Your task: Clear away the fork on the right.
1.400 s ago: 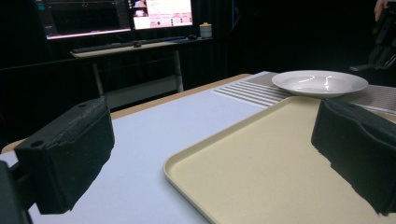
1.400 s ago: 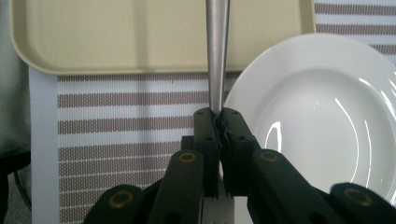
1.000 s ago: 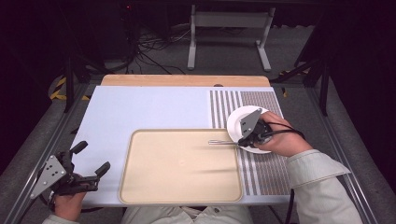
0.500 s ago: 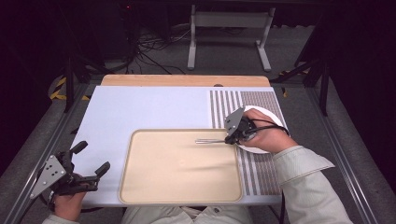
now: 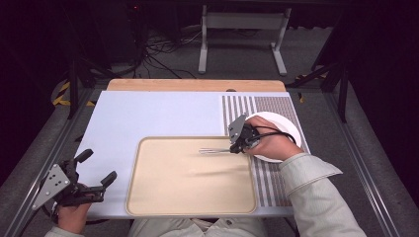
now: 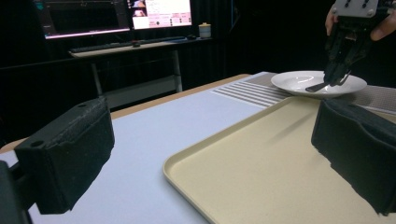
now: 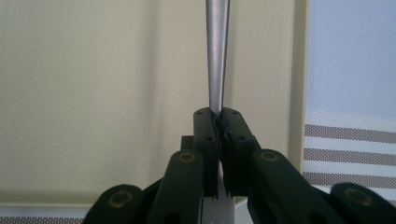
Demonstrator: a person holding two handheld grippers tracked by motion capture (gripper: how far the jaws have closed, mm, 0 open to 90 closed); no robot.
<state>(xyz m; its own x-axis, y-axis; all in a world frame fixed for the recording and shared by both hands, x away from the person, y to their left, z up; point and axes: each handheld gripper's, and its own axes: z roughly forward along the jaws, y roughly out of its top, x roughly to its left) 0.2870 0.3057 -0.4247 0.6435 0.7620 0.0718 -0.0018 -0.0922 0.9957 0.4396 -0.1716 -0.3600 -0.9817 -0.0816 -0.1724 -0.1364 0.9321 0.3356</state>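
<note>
The right gripper [image 5: 236, 146] reaches in from the right side of the table [image 5: 148, 113], the person's right hand [image 5: 269, 144] wrapped around its body above the white plate [image 5: 286, 129]. The forearm in a pale sleeve [image 5: 316, 192] runs back toward the bottom right corner. Its 2 jaws are clenched on the handle of a metal fork [image 5: 213, 150], which sticks out level toward the left, its tines hanging just above the right part of the beige tray [image 5: 163, 197]; a soft shadow lies on the tray beneath it. The right gripper view looks along the shut jaws at the fork's shaft [image 7: 217, 56] over the tray.

The left gripper [image 5: 96, 172] rests at the table's near left corner, held in the left hand [image 5: 69, 217], jaws spread apart with nothing between them.
</note>
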